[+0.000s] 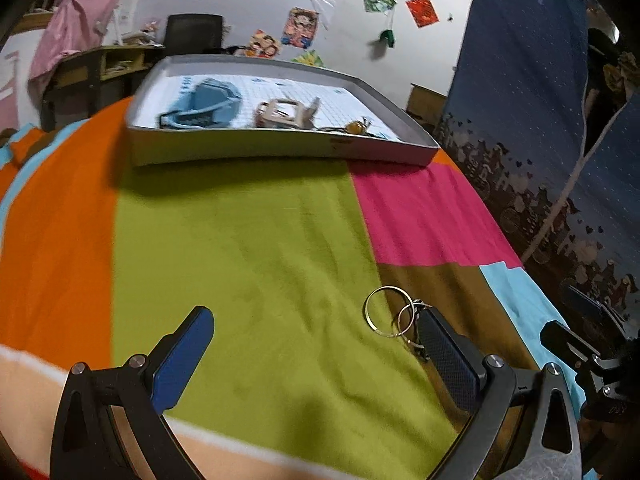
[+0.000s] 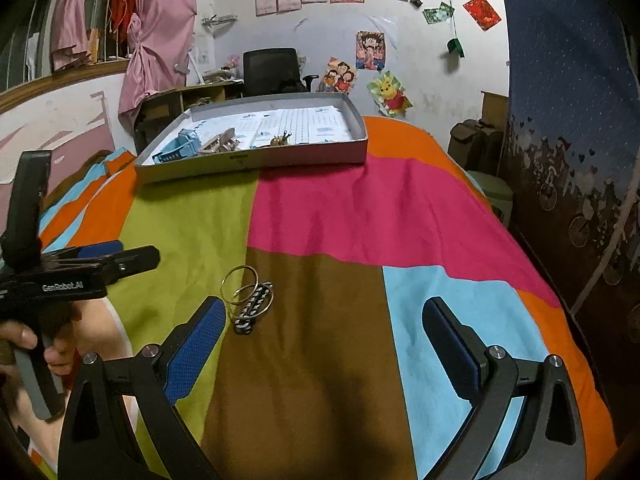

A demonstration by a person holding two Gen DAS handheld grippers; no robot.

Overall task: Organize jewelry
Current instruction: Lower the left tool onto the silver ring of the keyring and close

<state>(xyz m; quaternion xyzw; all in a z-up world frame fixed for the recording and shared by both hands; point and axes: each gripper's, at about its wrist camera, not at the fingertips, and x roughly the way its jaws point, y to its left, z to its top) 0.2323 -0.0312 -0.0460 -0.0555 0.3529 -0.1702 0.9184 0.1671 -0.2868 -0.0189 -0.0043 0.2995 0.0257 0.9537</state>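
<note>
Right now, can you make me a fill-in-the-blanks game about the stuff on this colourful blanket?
1. The key rings lie on the ____, not in the tray.
2. Both the left gripper and the right gripper are ____.
3. The blue thing sits inside the grey ____.
4. The pads on the gripper fingers are ____ in colour.

Missing words: blanket; open; tray; blue
</note>
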